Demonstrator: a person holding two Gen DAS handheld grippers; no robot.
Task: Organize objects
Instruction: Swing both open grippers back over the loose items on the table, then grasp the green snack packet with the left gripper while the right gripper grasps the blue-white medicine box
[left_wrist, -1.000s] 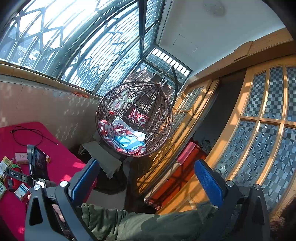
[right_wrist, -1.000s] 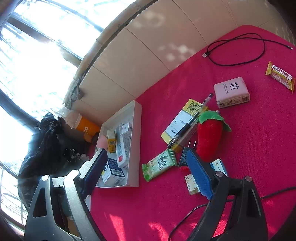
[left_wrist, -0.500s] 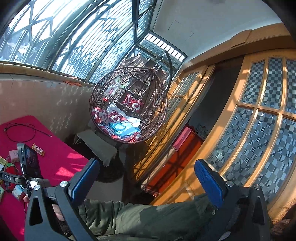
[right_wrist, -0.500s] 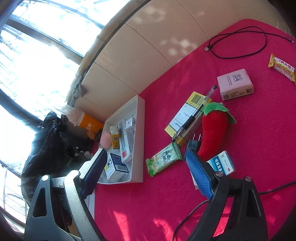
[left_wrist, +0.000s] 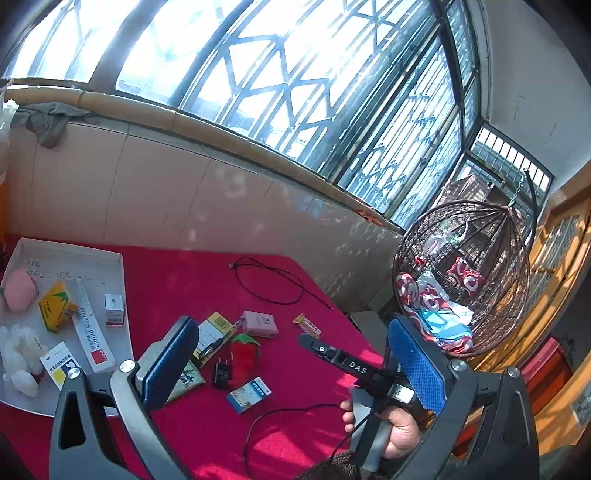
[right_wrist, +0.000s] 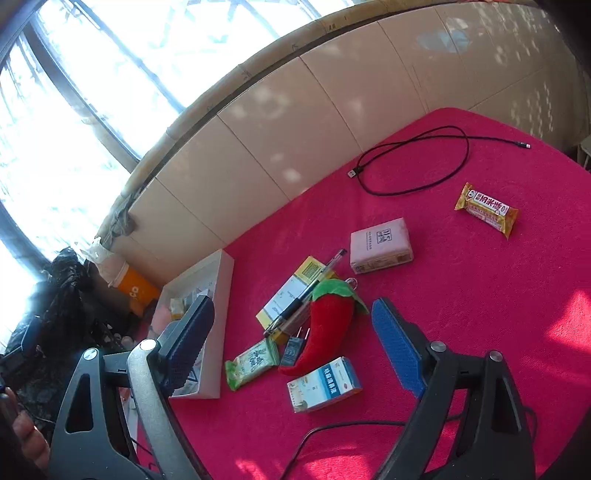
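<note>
Swung round since a second ago, the left wrist view has left the hanging wicker chair (left_wrist: 463, 280), once mid-frame and now at the right edge, and looks down on the red tablecloth (left_wrist: 207, 280); the right wrist view has drawn closer to the clutter.

Right gripper (right_wrist: 291, 343): jaws spread wide, blue pads bare, holding nothing. Between them, low in the frame, lies the plush chili (right_wrist: 327, 325), its green cap toward the upper right. Touching its lower end is a blue-and-white box (right_wrist: 324, 384); just left of it sit a small black plug (right_wrist: 292, 349) and a green snack packet (right_wrist: 253, 363). Above the chili a black pen (right_wrist: 306, 291) lies across a yellow-and-white box (right_wrist: 291, 295). Further up and right is a pink box (right_wrist: 380, 245), then a yellow wrapped bar (right_wrist: 485, 210) near the right edge, and a black cable (right_wrist: 417, 162) looped at the upper right. The white tray (right_wrist: 221, 302) stands at the left, partly behind the left finger.

Left gripper (left_wrist: 291, 362): likewise wide open and empty, above the cloth. Through its gap the same chili (left_wrist: 242, 356) shows at centre-low, the right hand (left_wrist: 395, 428) gripping its handle at the lower right. At the left edge the tray (left_wrist: 122, 295) holds a long white-and-red box (left_wrist: 90, 328), a yellow box (left_wrist: 55, 310), a small white box (left_wrist: 113, 304), a pink soft thing (left_wrist: 18, 290), a white plush (left_wrist: 18, 358) and a yellow-and-white card (left_wrist: 61, 363).
</note>
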